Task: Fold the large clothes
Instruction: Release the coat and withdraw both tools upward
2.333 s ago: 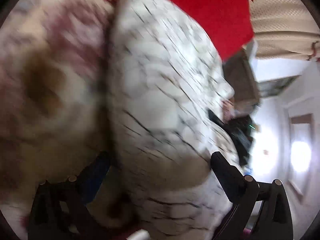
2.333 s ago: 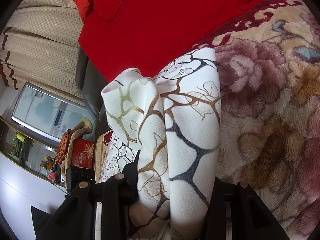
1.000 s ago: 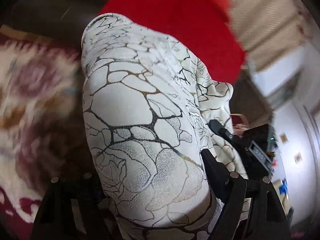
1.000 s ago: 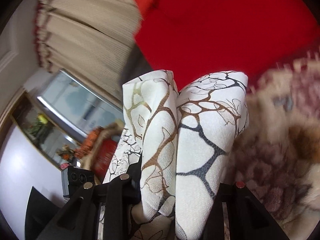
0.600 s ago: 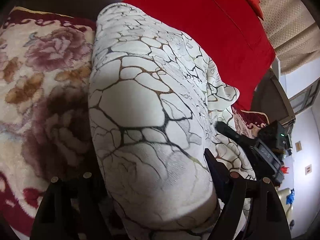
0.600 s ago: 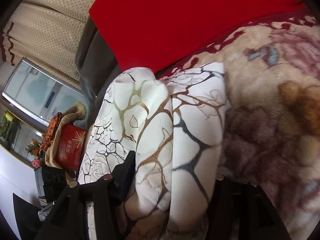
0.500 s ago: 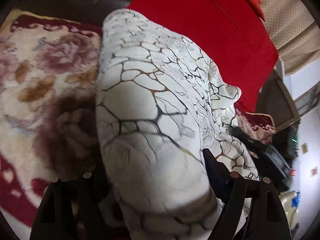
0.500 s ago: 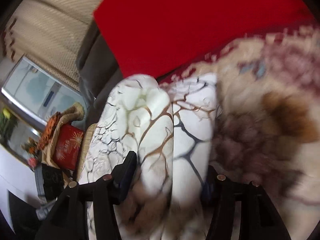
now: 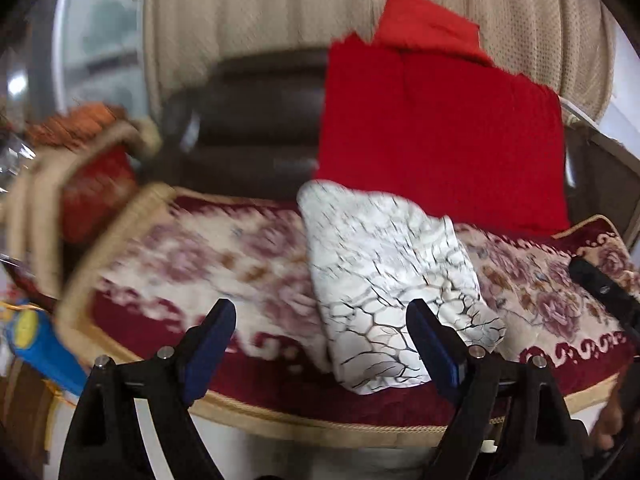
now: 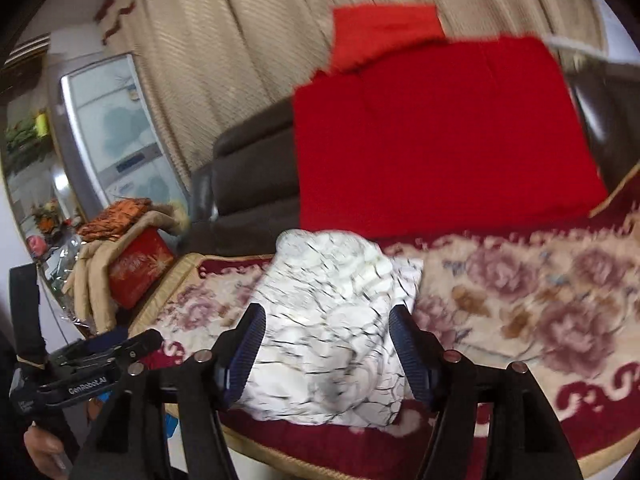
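Observation:
A folded white garment (image 9: 384, 280) with a dark cracked-line print lies in a compact bundle on the flowered blanket (image 9: 200, 256), just in front of a red cloth. My left gripper (image 9: 320, 320) hangs back from it, jaws opening, nothing between the blue pads. In the right wrist view the same garment (image 10: 336, 320) lies beyond my right gripper (image 10: 326, 320), whose jaws are opening too; the pads stand clear of the cloth. The left gripper (image 10: 92, 364) shows at lower left there, and the right gripper's tip (image 9: 600, 284) at the right edge of the left wrist view.
A red cloth (image 10: 440, 140) drapes over the dark sofa back (image 9: 256, 120), with beige curtains behind. Left of the sofa a red box (image 10: 136, 268) stands under beige and orange fabric, near a glass-door cabinet (image 10: 116, 132). The blanket's gold-trimmed front edge (image 10: 520, 300) runs below my fingers.
Both grippers let go of the white garment and drew back and up from it. It now lies folded on the blanket, and the whole sofa has come into view.

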A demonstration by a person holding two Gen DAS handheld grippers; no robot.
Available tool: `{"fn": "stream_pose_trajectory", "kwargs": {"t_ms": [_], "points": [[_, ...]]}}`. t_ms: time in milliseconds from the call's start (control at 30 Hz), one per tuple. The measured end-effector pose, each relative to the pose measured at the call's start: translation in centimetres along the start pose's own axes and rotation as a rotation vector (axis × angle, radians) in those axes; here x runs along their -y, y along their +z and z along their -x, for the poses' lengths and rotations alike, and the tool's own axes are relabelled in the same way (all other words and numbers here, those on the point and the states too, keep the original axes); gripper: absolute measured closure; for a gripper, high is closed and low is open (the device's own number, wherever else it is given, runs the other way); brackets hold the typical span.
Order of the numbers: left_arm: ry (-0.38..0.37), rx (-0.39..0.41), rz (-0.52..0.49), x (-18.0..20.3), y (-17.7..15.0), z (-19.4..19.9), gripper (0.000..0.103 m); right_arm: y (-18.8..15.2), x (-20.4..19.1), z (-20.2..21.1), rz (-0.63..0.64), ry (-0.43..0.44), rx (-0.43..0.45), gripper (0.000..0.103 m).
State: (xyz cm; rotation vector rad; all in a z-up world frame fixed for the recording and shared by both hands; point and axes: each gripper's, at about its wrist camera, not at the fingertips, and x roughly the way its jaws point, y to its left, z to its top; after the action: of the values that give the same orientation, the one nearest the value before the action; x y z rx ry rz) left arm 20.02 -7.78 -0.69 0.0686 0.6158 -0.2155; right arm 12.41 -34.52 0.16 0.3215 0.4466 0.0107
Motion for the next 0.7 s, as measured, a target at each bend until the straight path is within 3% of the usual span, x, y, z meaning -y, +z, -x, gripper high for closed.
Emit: {"fn": "stream_pose_trajectory", "kwargs": {"t_ms": [233,367,700], "points": [[0.096,0.133,0.04,-1.8,0.4,10.0,0.014,1.2,-4.0,8.8,0.0,-0.019,0.072,0.027],[0.168,0.161,0.058,-2.8,0.0,13.2,0.014,0.8,-6.3,12.0,0.029,-0.005,0.086,0.027],[0.262,0.224,0.066,-3.8,-1.1,18.4,0.014,0.6,-9.6,16.0,0.046,0.007,0.087,0.027]]}}
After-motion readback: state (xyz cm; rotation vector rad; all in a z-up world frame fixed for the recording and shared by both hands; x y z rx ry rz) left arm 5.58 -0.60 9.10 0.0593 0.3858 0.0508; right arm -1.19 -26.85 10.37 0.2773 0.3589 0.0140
